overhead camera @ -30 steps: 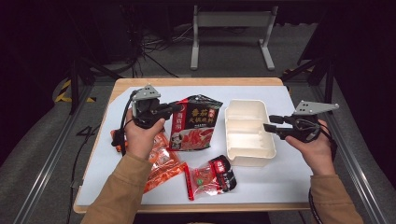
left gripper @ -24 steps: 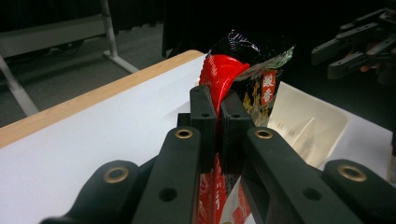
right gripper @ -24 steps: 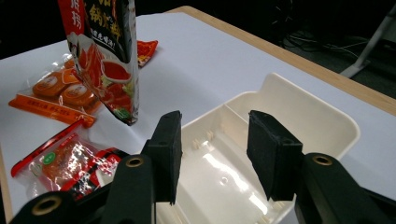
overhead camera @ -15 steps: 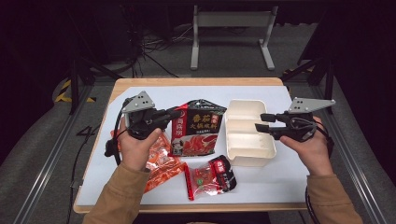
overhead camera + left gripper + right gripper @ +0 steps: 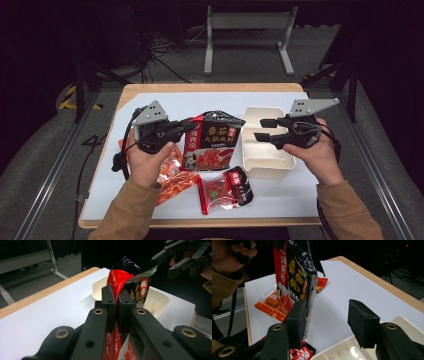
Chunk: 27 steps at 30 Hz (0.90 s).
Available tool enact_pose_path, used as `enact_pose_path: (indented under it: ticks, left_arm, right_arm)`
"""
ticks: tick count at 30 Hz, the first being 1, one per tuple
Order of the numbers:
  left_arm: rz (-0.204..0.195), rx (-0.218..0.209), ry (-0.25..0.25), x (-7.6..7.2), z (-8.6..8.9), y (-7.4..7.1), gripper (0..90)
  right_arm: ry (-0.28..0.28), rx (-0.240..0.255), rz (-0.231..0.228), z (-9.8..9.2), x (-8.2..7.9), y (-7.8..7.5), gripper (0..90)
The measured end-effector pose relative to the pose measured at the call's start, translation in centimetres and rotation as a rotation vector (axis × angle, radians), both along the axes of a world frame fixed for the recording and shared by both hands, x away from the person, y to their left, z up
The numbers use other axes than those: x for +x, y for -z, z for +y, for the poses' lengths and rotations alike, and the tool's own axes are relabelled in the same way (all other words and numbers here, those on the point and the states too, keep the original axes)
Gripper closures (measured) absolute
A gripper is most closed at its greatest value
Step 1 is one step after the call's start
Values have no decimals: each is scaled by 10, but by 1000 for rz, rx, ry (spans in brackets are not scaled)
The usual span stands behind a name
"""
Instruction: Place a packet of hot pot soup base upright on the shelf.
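Jaws of the left gripper [image 5: 187,125] pinch the glossy red-and-black hotpot pouch [image 5: 212,142] at its crinkled top corner, holding it upright above the surface [image 5: 165,102], just beside the tray. The right gripper [image 5: 262,129] hangs over the cream plastic tray [image 5: 262,162]; its jaws have just been opening, foam pads apart, nothing between them. Small shiny sachets [image 5: 225,189] lie flat near the front edge. White sheet covers a pale wooden top; beyond lie grey floor, cables and a metal stand.
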<state>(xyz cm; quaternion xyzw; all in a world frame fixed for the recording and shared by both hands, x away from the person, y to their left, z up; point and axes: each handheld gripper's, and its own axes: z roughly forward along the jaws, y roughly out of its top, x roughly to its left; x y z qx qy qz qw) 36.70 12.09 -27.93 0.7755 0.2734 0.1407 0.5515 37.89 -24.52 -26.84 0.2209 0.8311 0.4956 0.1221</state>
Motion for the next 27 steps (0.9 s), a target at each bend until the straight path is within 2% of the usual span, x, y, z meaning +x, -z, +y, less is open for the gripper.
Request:
enact_pose_path:
  ticks: [5,12,27]
  left_arm:
    - [13,0,5,1,-2,3,868]
    - [28,-7,-8,1,-6,6,866]
    - [27,-6,4,1,-12,9,866]
  right_arm:
    - [-18,2,6,16,7,0,479]
    - [-25,-1,12,29,13,0,456]
    - [-39,-54,24,54,23,9,469]
